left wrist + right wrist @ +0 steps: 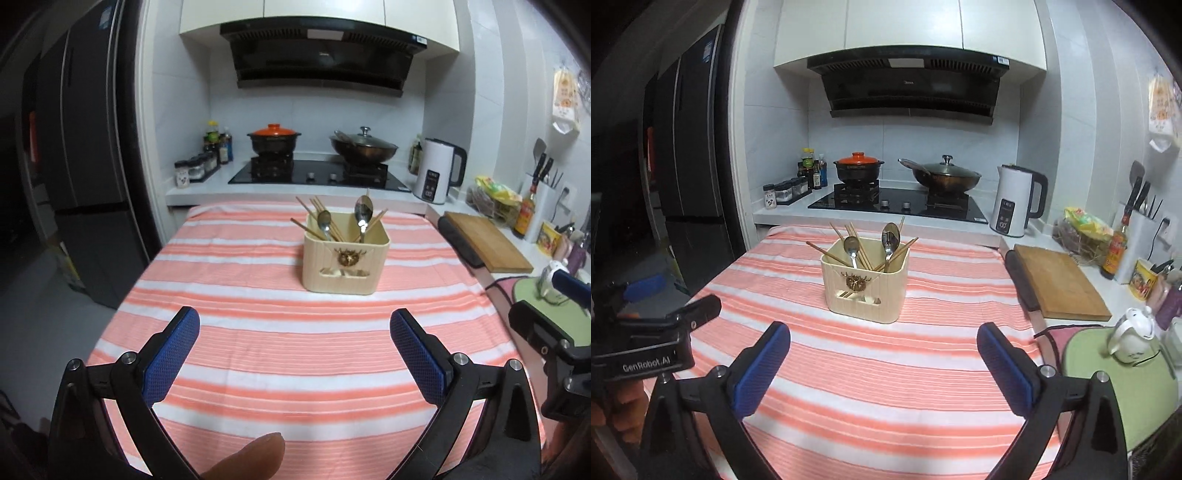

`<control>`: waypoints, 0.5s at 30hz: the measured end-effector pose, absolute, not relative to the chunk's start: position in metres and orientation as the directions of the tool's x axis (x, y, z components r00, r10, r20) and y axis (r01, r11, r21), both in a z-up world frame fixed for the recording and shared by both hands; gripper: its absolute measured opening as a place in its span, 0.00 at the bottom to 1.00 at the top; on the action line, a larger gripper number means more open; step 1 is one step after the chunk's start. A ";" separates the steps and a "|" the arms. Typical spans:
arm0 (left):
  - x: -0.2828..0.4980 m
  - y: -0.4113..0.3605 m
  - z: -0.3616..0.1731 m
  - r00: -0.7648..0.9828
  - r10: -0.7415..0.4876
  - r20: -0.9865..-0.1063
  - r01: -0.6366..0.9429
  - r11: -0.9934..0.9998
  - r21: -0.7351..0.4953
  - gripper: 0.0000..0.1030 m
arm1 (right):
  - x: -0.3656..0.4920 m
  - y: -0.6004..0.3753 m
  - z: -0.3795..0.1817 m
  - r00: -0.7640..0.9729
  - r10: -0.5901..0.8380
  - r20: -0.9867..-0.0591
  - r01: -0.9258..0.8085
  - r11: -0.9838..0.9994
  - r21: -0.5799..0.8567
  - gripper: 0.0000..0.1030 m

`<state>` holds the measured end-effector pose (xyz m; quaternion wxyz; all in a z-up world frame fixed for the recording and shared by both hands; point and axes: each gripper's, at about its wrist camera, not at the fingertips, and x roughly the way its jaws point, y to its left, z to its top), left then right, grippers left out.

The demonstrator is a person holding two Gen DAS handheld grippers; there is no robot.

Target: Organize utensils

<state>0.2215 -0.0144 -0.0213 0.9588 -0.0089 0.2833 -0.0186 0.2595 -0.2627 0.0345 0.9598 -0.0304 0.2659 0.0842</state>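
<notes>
Utensils [325, 221] in holder [345, 266] on table [258, 332]

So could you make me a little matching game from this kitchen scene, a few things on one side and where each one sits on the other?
Things:
1. spoons
2. clay pot
3. kettle
4. cutting board

Places:
A. on the left burner of the stove
B. standing in the cream holder on the striped cloth
C. flat on the counter, right of the table
D. on the counter, right of the stove

Pairs: 1-B, 2-A, 3-D, 4-C
</notes>
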 end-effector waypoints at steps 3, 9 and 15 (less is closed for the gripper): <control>0.210 -0.011 -0.017 0.846 -0.019 -0.533 0.016 1.000 -0.011 1.00 | 0.245 -0.261 0.043 0.849 0.163 -0.502 -0.194 0.981 -0.010 1.00; 0.193 -0.009 -0.005 0.863 0.045 -0.504 -0.033 0.999 0.032 1.00 | 0.229 -0.252 0.055 0.860 0.175 -0.480 -0.207 0.978 -0.015 1.00; 0.187 -0.008 -0.003 0.853 0.052 -0.519 -0.040 0.999 0.034 1.00 | 0.223 -0.248 0.058 0.856 0.176 -0.485 -0.206 0.978 -0.009 1.00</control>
